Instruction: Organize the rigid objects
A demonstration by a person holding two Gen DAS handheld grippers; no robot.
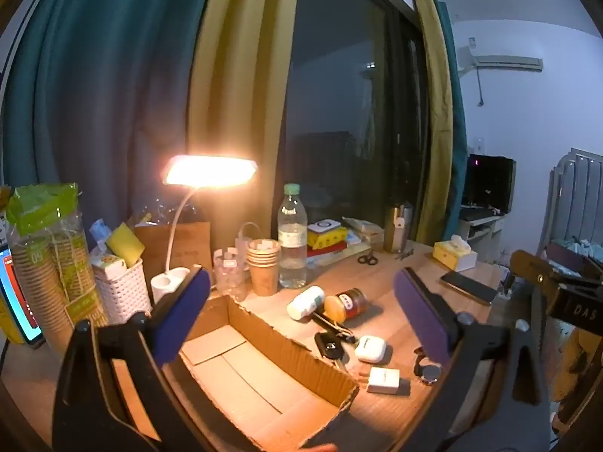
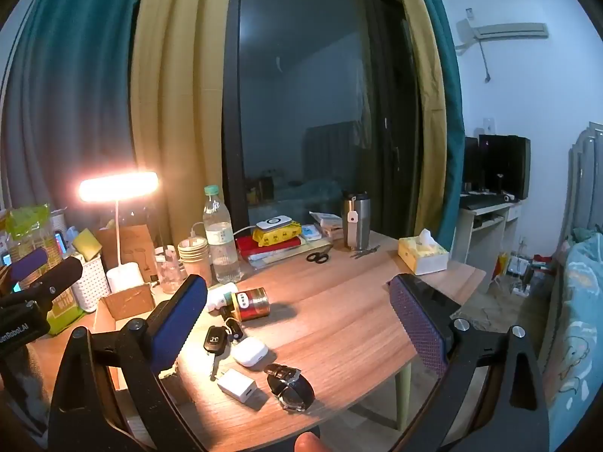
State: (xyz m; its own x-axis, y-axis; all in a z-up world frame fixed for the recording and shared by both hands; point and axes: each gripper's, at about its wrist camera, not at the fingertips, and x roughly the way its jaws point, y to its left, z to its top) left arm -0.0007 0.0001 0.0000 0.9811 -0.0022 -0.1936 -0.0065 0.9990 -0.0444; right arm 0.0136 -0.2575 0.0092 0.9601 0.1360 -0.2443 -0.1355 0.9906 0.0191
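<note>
Six loose items | beside cardboard box (image 1: 264,369) | lamp (image 1: 211,171) behind

Left wrist view: low over the near left of the wooden desk (image 1: 377,275), looking forward and slightly down between its own two fingers, close above the open cardboard box (image 1: 260,369). Faces the dark window (image 1: 339,94).

Right wrist view: further right, same heading, near the desk's front edge.

Shared: lit desk lamp (image 2: 118,186), water bottle (image 2: 220,237), car key (image 2: 215,341), white earbud case (image 2: 249,352), charger (image 2: 238,383), wristwatch (image 2: 290,386), tissue box (image 2: 422,254).
</note>
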